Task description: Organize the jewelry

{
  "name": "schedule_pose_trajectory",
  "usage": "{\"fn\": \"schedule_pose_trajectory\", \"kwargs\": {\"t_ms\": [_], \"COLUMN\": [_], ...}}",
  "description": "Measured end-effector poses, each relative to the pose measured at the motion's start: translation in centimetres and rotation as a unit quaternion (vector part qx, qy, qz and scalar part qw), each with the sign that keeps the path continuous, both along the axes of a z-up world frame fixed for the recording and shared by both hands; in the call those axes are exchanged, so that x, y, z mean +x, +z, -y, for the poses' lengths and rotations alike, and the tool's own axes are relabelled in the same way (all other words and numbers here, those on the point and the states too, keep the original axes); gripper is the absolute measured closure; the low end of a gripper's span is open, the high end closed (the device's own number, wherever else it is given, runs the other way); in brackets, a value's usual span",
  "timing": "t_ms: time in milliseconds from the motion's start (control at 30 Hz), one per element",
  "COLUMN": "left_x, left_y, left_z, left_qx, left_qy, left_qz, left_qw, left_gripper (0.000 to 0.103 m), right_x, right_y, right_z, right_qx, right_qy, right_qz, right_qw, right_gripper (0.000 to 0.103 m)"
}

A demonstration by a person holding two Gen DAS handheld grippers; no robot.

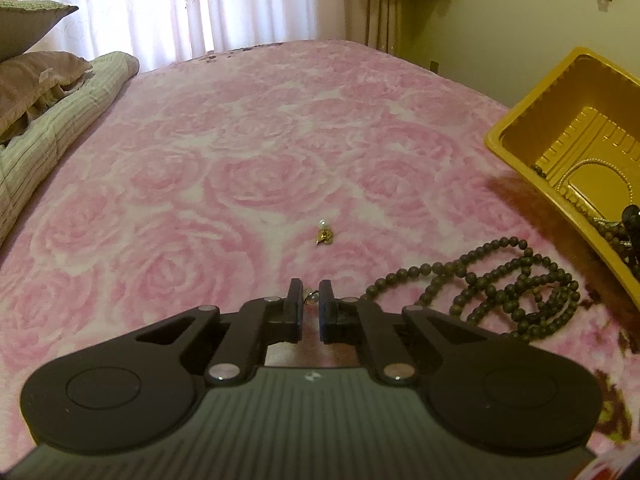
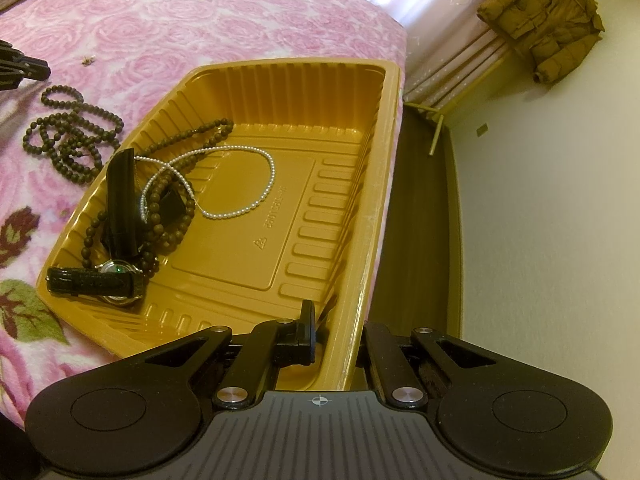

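A gold plastic tray (image 2: 376, 184) lies on the pink rose blanket. It holds a pearl necklace (image 2: 256, 196), a dark bead string (image 2: 176, 216) and a black-strapped watch (image 2: 104, 280). My right gripper (image 2: 340, 332) is shut on the tray's near rim, one finger inside and one outside. A dark bead necklace (image 1: 512, 284) lies on the blanket left of the tray (image 1: 520, 152). A small gold and pearl earring (image 1: 324, 234) lies ahead of my left gripper (image 1: 311, 294). Its jaws stand close together around a small pearl piece with a thin wire (image 1: 310, 298). The grip is not clear.
Folded bedding and pillows (image 1: 48, 120) lie at the blanket's far left. White curtains (image 1: 200, 4) hang behind the bed. The bed's edge (image 2: 416, 216) drops off right beside the tray. A brown coat (image 2: 548, 28) hangs on a rack near the wall.
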State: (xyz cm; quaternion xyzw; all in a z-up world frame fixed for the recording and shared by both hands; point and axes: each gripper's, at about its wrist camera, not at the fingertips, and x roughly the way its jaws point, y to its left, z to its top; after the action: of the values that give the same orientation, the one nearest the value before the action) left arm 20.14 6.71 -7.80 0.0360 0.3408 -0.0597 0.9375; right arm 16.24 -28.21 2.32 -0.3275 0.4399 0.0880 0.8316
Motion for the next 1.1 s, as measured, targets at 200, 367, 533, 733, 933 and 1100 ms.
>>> {"fn": "schedule_pose_trajectory", "kwargs": {"t_ms": [200, 367, 533, 733, 933, 1100], "left_x": [-0.7, -1.4, -2.4, -3.8, -4.5, -4.9], "left_y": [1.3, 2.6, 4.4, 6.4, 7.6, 8.0], "left_z": [0.9, 2.4, 5.3, 10.0, 14.7, 17.5], "left_qx": [-0.001, -0.003, -0.015, -0.048, -0.076, -0.079], "left_qy": [-0.015, -0.040, -0.086, -0.164, -0.223, -0.253], "left_qz": [0.011, 0.020, 0.031, 0.040, 0.045, 0.048], "left_qw": [0.9998, 0.9990, 0.9957, 0.9846, 0.9709, 0.9631], "left_gripper": [0.097, 0.097, 0.097, 0.097, 0.097, 0.097], "right_x": [0.0, 0.0, 0.0, 0.0, 0.0, -0.1], "right_y": [0.0, 0.0, 0.1, 0.1, 0.3, 0.5], "right_z": [0.1, 0.0, 0.1, 0.1, -0.1, -0.1], "right_qx": [0.001, 0.001, 0.002, 0.002, 0.002, 0.005], "right_qy": [-0.001, -0.001, -0.001, -0.001, 0.000, 0.001], "right_qz": [0.001, 0.001, 0.002, 0.002, 0.004, 0.005], "right_qw": [1.000, 1.000, 1.000, 1.000, 1.000, 1.000], "right_gripper": [0.098, 0.098, 0.098, 0.098, 0.098, 0.098]}}
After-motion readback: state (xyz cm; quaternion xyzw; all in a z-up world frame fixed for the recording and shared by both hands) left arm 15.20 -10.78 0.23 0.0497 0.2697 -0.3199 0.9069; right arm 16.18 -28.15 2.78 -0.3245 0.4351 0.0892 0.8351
